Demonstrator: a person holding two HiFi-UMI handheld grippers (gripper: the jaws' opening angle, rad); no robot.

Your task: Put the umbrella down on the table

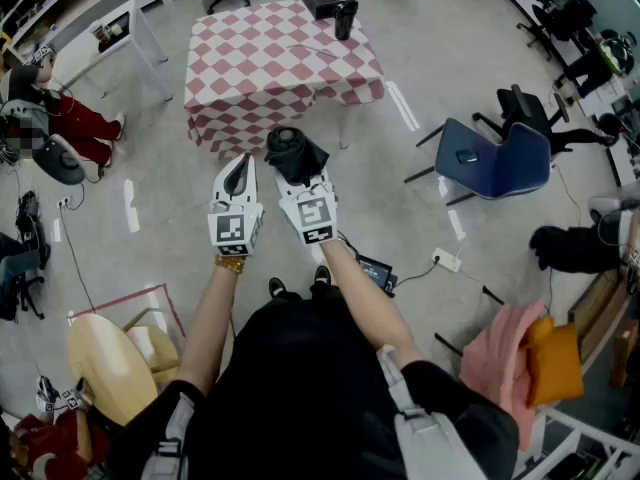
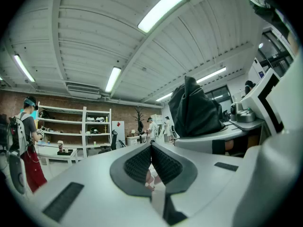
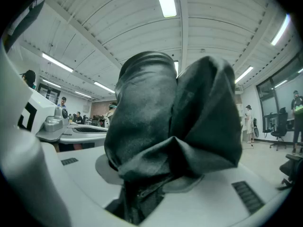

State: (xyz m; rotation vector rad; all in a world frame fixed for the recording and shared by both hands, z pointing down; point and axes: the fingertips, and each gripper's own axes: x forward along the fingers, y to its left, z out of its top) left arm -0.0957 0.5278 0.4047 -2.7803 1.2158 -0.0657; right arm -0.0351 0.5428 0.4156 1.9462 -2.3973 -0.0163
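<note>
Holding the umbrella (image 1: 293, 153) level, the right gripper (image 1: 299, 182) is pinching its folded black fabric between the jaws. The fabric is looking smooth and a little shiny, crumpled into soft folds, and it is bulging out wider than the jaws. The umbrella is hanging over the grey floor (image 1: 420, 68), just before the near edge of the table (image 1: 255, 63) and apart from it. The left gripper (image 1: 238, 173) is hovering just beside the right one, its jaws pressed together on nothing, the ribbed dark pads (image 2: 141, 164) meeting at their tips. A pink and white checked cloth (image 1: 215, 133) is falling over the table's edges. Most of the top is lying free; a black box (image 1: 320, 0) and a dark cylinder (image 1: 345, 16) are standing at the far edge. A blue chair (image 1: 495, 158) is standing well apart at the right.
</note>
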